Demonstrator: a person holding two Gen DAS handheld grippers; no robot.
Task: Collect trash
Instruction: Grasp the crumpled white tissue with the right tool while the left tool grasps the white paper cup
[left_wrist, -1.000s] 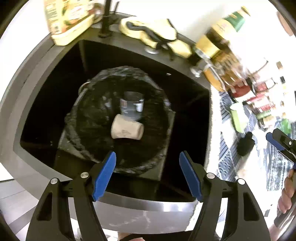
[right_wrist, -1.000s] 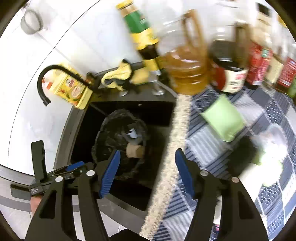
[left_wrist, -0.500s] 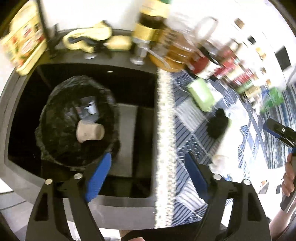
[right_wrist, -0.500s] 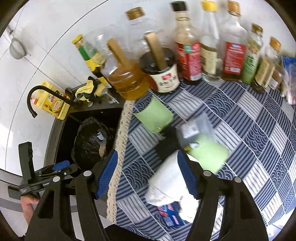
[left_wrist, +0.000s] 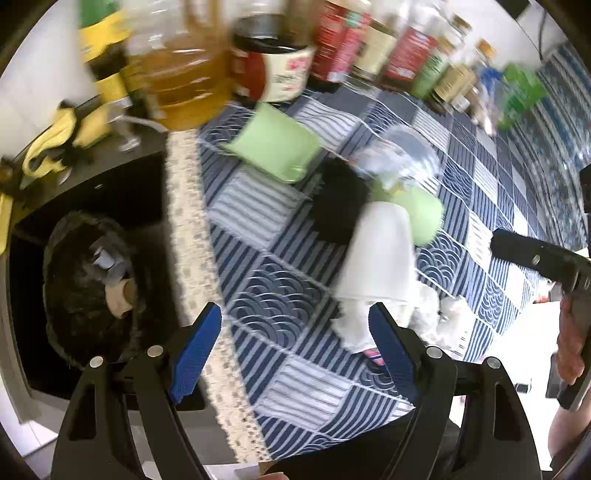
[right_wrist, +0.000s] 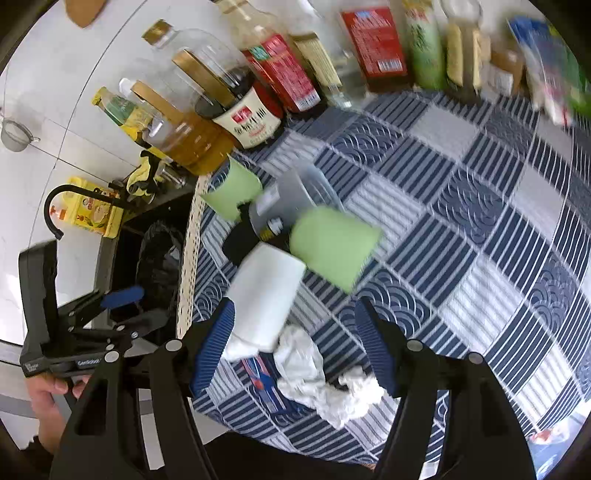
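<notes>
Trash lies in a heap on the checked tablecloth (right_wrist: 461, 206): a white paper cup (right_wrist: 266, 295) on its side, a green cup (right_wrist: 332, 247), a clear plastic cup (right_wrist: 295, 195), a black item (right_wrist: 238, 242) and crumpled tissue (right_wrist: 325, 380). My right gripper (right_wrist: 295, 343) hangs open just above the tissue, the white cup by its left finger. My left gripper (left_wrist: 295, 343) is open and empty over the cloth's lace edge, with the white cup (left_wrist: 376, 258) ahead to its right. The black-bagged bin (left_wrist: 81, 295) in the sink holds a paper cup (left_wrist: 118, 299) and a plastic cup (left_wrist: 107, 262).
Oil and sauce bottles (right_wrist: 251, 110) line the wall behind the cloth. A green packet (left_wrist: 273, 151) lies near them. The sink (left_wrist: 122, 192) drops away left of the lace edge, with yellow gloves (left_wrist: 59, 136) and a black tap (right_wrist: 55, 206) behind it. A red and blue wrapper (right_wrist: 258, 373) lies under the tissue.
Both grippers swung from above the sink bin to the right, over the tablecloth and the trash heap. The left jaws stand a little wider. Nothing was picked up.
</notes>
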